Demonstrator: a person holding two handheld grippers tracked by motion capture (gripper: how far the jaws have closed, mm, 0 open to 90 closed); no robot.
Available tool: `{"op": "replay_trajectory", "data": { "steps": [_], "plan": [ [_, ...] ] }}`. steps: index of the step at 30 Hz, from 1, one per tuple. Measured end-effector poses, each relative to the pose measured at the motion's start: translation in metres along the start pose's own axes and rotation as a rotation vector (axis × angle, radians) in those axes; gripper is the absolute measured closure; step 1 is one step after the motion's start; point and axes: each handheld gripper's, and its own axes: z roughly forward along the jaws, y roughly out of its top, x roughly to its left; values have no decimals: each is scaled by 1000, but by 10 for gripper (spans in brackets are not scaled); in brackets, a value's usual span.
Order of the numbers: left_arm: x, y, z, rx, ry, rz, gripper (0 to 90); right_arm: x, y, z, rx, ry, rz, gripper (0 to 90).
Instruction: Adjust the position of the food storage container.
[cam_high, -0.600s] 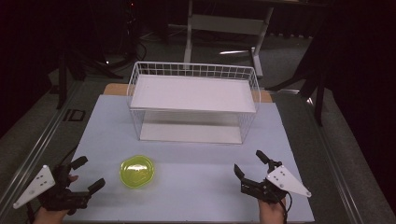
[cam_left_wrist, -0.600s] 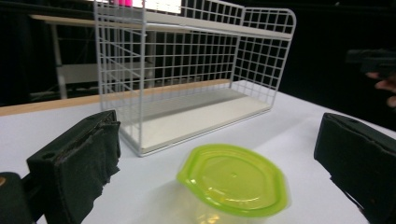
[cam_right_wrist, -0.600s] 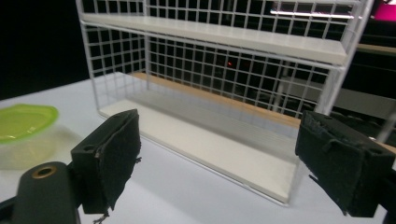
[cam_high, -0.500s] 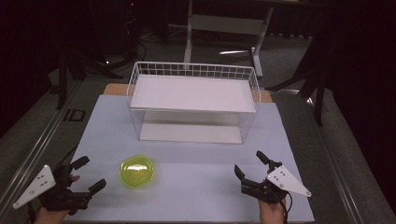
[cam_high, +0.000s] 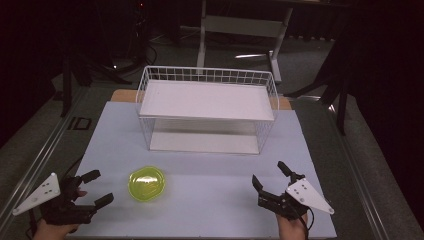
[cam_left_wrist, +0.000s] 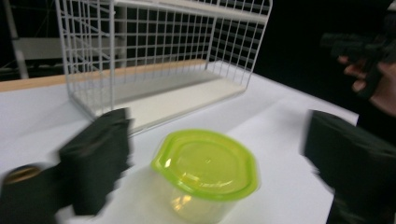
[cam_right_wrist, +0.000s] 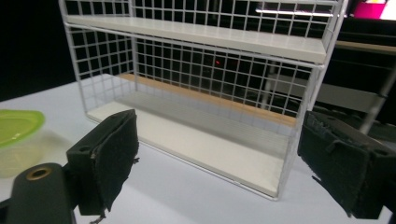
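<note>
A clear tub with a lime-green lid stands on the white table, near the front left. My left gripper hovers just left of it, open, with its jaws pointing at the tub. In the left gripper view the tub sits close ahead, between the two black fingers and touching neither. My right gripper is open near the front right, with nothing between its jaws. It faces the white wire rack, and the tub's lid shows at the left edge of that view.
The two-tier white wire rack stands across the middle back of the table, with both shelves bare. The other hand with its gripper shows at the far right of the left gripper view. Dark floor and stands surround the table.
The left gripper has edged slightly toward the tub. The right gripper, the tub and the rack have not moved.
</note>
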Motion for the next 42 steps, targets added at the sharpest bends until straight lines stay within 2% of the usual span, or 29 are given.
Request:
{"op": "replay_trajectory", "data": {
  "steps": [1, 4, 5, 6, 7, 9, 10, 11, 12, 13, 14, 15, 17, 18, 19, 21, 24, 26, 32, 38, 42],
  "plan": [
    [1, -1, 0, 15, 1, 7, 180, 1, 0, 0, -1, 14, 6, 116],
    [2, -6, 0, 82, -2, 33, 419, 1, 1, -1, -37, 89, 33, 109],
    [2, -8, 1, 109, 6, 46, 470, 2, 2, -2, -45, 98, 40, 109],
    [3, -9, 2, 145, 24, 58, 564, 2, 3, -2, -48, 107, 45, 109],
    [4, -11, 2, 160, 38, 72, 592, 2, 3, -2, -55, 119, 52, 109],
    [8, -15, 5, 222, 63, 72, 744, 2, 2, -1, -61, 130, 65, 110],
    [11, -17, 6, 240, 68, 77, 761, 3, 2, -1, -58, 130, 64, 110],
    [15, -20, 8, 265, 58, 77, 838, 3, 2, -1, -54, 128, 61, 110],
    [17, -22, 11, 296, 72, 80, 890, 3, 2, 0, -54, 129, 59, 110],
    [17, -22, 11, 296, 72, 80, 900, 3, 2, 0, -54, 129, 59, 110],
    [20, -26, 16, 348, 74, 82, 900, 4, 1, 0, -52, 129, 59, 110],
    [20, -29, 20, 375, 82, 98, 900, 4, 1, 0, -51, 129, 57, 110],
    [20, -32, 27, 412, 71, 113, 900, 6, 1, 1, -47, 128, 51, 110],
    [20, -32, 27, 412, 71, 113, 900, 6, 1, 1, -47, 128, 51, 110],
    [19, -35, 36, 452, 67, 130, 900, 6, 1, 1, -47, 129, 49, 110],
    [20, -36, 44, 492, 67, 141, 900, 6, 1, 2, -41, 135, 50, 110],
    [23, -39, 53, 531, 64, 128, 900, 7, 1, 2, -37, 136, 50, 110],
    [23, -40, 59, 542, 54, 113, 900, 6, 0, 2, -37, 135, 44, 110],
    [15, -40, 78, 566, 5, 133, 900, 4, -1, 2, -32, 138, 55, 110],
    [9, -39, 95, 579, -22, 112, 900, 4, -1, 2, -25, 133, 56, 110],
    [0, -37, 111, 584, -46, 121, 900, 4, -2, 3, -21, 137, 53, 110]
  ]
}}
